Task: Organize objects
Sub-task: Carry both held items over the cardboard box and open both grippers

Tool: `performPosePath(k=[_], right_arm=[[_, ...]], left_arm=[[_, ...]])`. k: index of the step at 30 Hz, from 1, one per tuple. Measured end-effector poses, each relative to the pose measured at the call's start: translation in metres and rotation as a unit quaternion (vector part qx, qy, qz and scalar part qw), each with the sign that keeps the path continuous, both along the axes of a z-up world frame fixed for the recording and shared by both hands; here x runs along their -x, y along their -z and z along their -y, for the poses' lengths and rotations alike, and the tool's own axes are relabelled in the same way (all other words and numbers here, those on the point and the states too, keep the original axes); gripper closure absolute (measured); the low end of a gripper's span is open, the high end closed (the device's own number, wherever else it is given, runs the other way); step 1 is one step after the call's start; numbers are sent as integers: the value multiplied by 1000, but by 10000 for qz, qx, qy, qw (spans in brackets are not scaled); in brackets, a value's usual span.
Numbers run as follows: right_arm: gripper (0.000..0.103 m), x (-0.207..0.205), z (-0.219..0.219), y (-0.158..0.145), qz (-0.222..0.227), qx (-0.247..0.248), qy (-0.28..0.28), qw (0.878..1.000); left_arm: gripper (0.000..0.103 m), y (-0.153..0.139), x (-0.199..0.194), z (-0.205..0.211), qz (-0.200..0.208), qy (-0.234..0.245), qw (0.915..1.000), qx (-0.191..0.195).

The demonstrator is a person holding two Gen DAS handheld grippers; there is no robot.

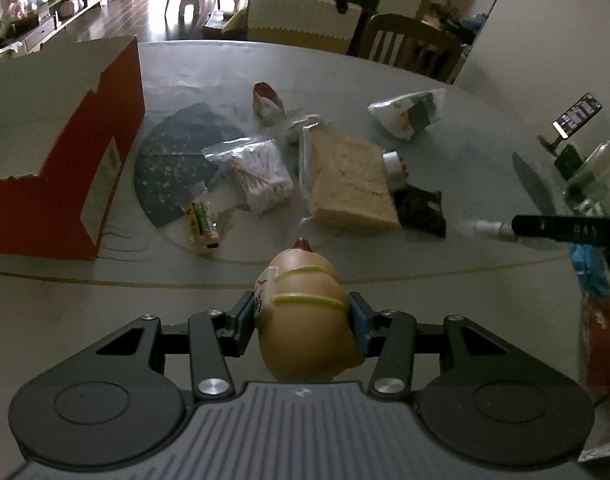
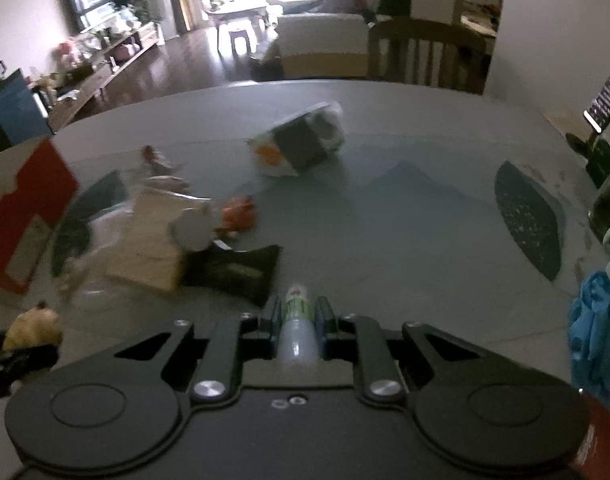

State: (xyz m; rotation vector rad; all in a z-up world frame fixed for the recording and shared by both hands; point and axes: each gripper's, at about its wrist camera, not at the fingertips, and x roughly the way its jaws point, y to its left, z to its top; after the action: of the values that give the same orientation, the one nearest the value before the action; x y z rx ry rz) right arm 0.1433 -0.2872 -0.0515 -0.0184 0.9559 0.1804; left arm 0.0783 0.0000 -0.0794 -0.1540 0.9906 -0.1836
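Note:
My left gripper [image 1: 303, 312] is shut on a tan egg-shaped toy figure [image 1: 305, 320] with yellow bands and a small white tag, held above the near side of the grey table [image 1: 445, 80]. The same toy [image 2: 33, 326] shows at the left edge of the right wrist view. My right gripper [image 2: 297, 310] is shut on a small white tube [image 2: 297, 334] with a green label. On the table lie a bag of cotton swabs [image 1: 261, 176], a bagged tan block [image 1: 353, 184], a blue patterned cloth [image 1: 173, 160] and a white snack packet [image 1: 409, 114].
An open red and white cardboard box [image 1: 65, 152] stands at the left. A black packet [image 1: 421, 208], a green-labelled stick [image 1: 201, 220] and a small reddish wrapper [image 1: 267, 100] lie nearby. A phone on a stand [image 1: 577, 118] and a blue cloth [image 2: 597, 336] sit at right. A wooden chair [image 2: 425, 52] stands behind the table.

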Motion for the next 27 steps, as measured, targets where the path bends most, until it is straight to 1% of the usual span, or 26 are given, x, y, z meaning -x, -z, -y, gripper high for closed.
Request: performPosePath(k=[4,7,11,17,23,27], right_arm=[[86,16,-10,-14,18,-134,-80,9999],[86,24,-20,-28,130,-159,-122,9997],[86,28,-45,-47,298,-225,-268,9989],[86,27,-107,-71,533,-288,-683,9958],[86,19,-177,-90,795,-413,-1081,9901],[86,11,-225,-97,950,-434,-1319,9857]], left_arm=[[56,-10,7,-11,77,83,9999,36],[56,-18,11,-23,125,154,9998,89],[56,-28,12,-44,151,192,9996,138],[56,-48,7,-86,241,242,9994,88],[56,-66,-2,-136,363,258,9989,-107],[56,-76,-11,-171,445,251,9984,-246]])
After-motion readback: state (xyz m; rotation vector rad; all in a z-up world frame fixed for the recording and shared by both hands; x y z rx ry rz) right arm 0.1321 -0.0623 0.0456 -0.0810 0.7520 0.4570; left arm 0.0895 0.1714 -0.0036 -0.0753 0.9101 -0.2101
